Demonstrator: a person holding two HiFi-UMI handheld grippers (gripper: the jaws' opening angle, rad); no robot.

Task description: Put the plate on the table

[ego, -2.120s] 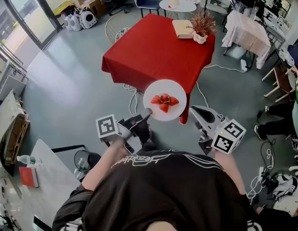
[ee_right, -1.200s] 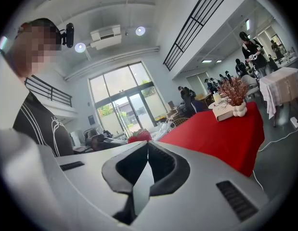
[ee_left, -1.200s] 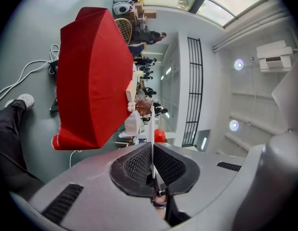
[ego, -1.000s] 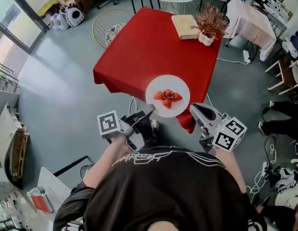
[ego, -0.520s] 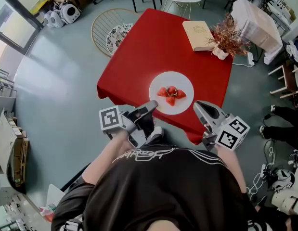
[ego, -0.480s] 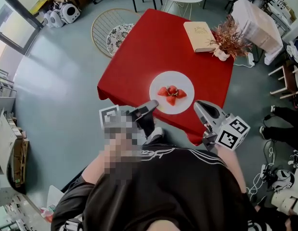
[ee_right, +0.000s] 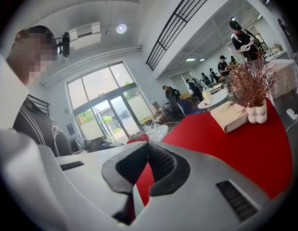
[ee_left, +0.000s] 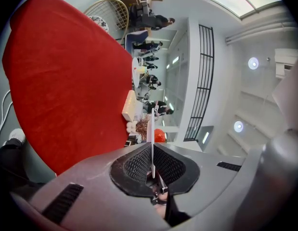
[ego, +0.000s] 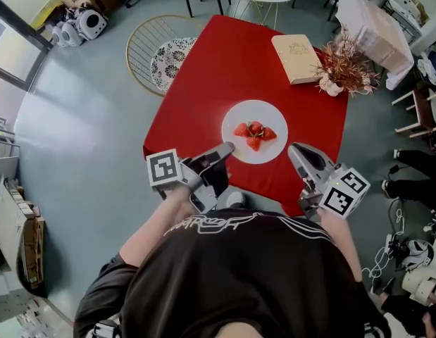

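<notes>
Head view: my left tongs (ego: pixel 227 148) meet the near-left rim of the white plate (ego: pixel 272 148), which carries cut strawberries (ego: pixel 254 132) and sits over the near part of the red-clothed desk (ego: pixel 225 62). My right tongs (ego: pixel 295 150) have their tip just beside the plate's right rim; contact not clear from here. A book (ego: pixel 296 49) and a dried plant (ego: pixel 341 69) in a white vase lie at the far right of the desk, well apart from the plate. Left gripper view: left tongs (ee_left: pixel 152 150) closed on the plate (ee_left: pixel 152 129), which shows edge-on as a thin white line pinched between the ribbed pads. The red desk (ee_left: pixel 67 71) fills the left side, with a gap between it and the plate, so the plate looks carried and not set down. Right gripper view: right tongs (ee_right: pixel 148 146) closed, the tips together, with nothing I can make out pinched in them. The plate (ee_right: pixel 158 130) and strawberries (ee_right: pixel 138 138) show just past the left jaw. The desk (ee_right: pixel 226 143), book (ee_right: pixel 229 117) and plant (ee_right: pixel 250 88) lie to the right.
</notes>
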